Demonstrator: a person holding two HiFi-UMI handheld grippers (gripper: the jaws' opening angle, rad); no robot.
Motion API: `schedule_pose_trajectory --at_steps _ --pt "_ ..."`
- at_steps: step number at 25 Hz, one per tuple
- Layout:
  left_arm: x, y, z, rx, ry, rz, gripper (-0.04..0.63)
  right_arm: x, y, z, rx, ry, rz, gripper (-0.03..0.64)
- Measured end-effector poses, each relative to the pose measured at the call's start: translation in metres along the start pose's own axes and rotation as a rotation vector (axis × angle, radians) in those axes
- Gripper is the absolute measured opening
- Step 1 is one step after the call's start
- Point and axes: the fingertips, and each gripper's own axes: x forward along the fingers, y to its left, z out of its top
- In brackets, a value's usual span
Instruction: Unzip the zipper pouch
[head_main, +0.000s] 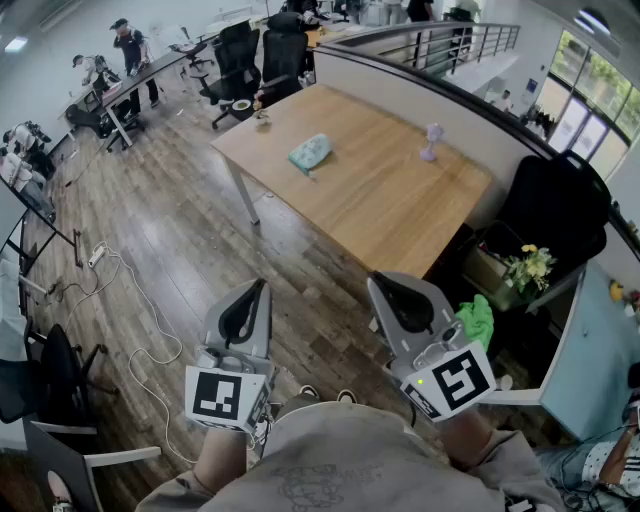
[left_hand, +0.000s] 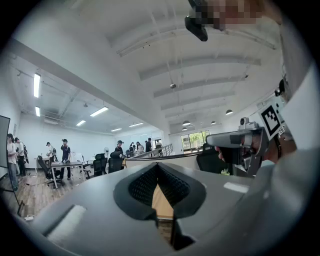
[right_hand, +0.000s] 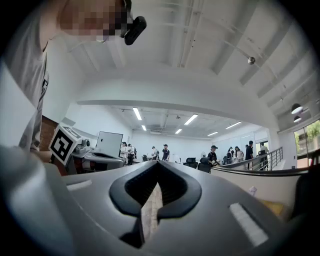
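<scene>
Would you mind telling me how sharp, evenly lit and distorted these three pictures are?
Head view: the fisheye lens bends the partition wall; the pouch is small but sharp; the windows are bright. Both gripper views: dark round vignette, distant room sharp, jaws nearest the lens soft.

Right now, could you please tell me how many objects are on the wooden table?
3: a teal zipper pouch near the table's middle, a small pinkish object toward its right end, and a small item at its far left edge. None seems hidden.
</scene>
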Motion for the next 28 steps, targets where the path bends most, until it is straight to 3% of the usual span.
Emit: schedule_pose_trajectory --at_steps 7,11,18,22,23,24,25,28 --pt "0.003 -0.007 0.001 0.010 -0.025 -0.006 -0.002 -0.005 -0.007 -0.006 0.018 0.004 -0.004 0.011" --pt "0.004 -0.011 -0.003 -0.004 0.031 0.000 -0.002 -0.005 -0.010 -0.007 0.017 0.003 0.002 0.011" --pt "0.003 -0.016 -0.001 0.002 -0.012 0.022 -0.002 -0.013 -0.016 -0.017 -0.001 0.014 0.020 0.011" --pt "0.004 -0.008 0.004 0.005 -0.030 0.070 -0.001 -0.016 -0.032 -0.009 0.034 -0.039 -0.009 0.014" --pt "0.004 -0.005 0.003 0.002 -0.023 0.085 0.000 -0.015 -0.036 -0.006 0.042 -0.062 -0.026 0.050" --pt "0.005 -0.002 0.001 -0.001 -0.020 0.096 0.058 -0.013 -0.040 -0.003 0.044 -0.080 -0.038 0.164" --pt "0.007 0.001 0.000 -0.004 -0.025 0.106 0.144 -0.010 -0.042 -0.002 0.043 -0.090 -0.046 0.209" --pt "0.011 0.011 -0.002 -0.014 -0.031 0.122 0.198 0.001 -0.045 -0.006 0.036 -0.081 -0.048 0.215"
